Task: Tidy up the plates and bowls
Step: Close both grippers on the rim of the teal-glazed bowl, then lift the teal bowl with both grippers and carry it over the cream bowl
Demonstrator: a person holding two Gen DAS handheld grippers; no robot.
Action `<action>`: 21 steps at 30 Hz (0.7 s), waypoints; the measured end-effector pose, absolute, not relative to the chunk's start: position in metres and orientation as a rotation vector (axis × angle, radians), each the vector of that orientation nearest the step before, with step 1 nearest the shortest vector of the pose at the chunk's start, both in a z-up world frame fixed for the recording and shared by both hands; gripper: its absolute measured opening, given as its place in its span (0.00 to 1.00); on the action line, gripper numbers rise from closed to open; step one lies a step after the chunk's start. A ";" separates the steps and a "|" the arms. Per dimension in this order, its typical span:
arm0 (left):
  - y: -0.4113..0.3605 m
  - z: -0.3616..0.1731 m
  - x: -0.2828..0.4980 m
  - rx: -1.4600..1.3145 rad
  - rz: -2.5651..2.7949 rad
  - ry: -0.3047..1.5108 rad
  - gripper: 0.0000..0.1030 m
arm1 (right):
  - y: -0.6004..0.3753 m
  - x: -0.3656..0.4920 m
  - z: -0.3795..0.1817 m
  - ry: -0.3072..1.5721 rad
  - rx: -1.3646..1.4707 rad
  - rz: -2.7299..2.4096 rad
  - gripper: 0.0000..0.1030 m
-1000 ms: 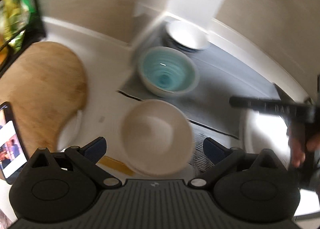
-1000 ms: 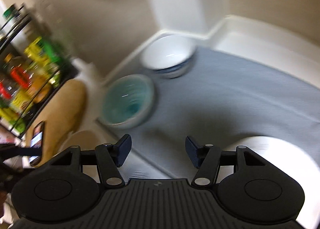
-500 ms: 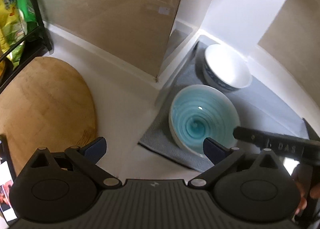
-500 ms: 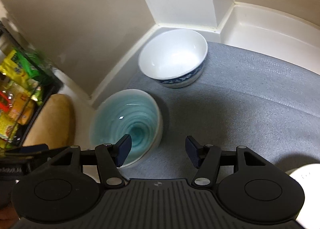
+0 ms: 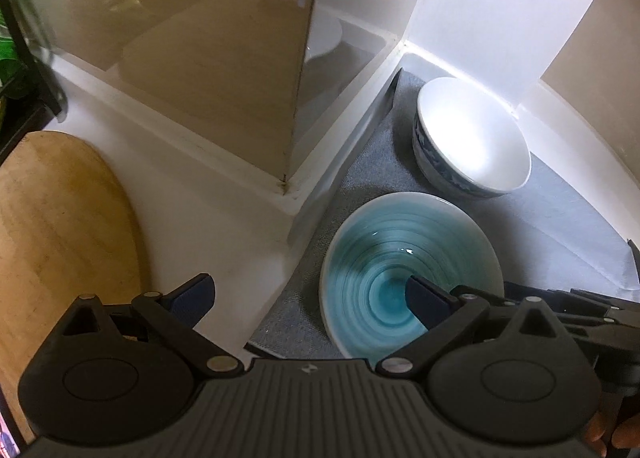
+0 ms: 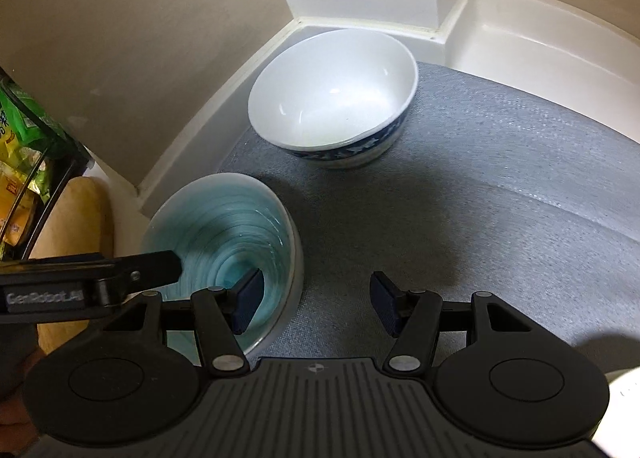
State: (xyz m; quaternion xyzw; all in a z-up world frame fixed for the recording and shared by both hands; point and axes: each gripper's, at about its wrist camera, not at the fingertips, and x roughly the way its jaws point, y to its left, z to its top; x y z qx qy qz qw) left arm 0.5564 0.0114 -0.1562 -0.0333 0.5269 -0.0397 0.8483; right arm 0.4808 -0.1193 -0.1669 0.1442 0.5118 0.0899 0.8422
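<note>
On the grey mat [image 6: 500, 197], the teal bowl [image 6: 224, 225] sits just beside the white bowl [image 6: 332, 97]. Within 1 second both grippers have swung from the counter to it: the right gripper [image 6: 314, 304] straddles its rim, half open, and the left gripper [image 5: 308, 298] gapes wide above. A lift looks next.

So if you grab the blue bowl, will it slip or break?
The blue bowl looks glazed and shiny, so it may well slip between the jaws. It seems to be ceramic, so probably stiff, heavyish and breakable if dropped. Its narrow base on the soft grey mat suggests it could tip if pushed at the rim.
</note>
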 end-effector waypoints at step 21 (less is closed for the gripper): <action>0.002 -0.167 0.569 -0.063 -0.104 1.170 0.08 | -0.103 0.483 -0.170 1.081 0.271 0.234 0.16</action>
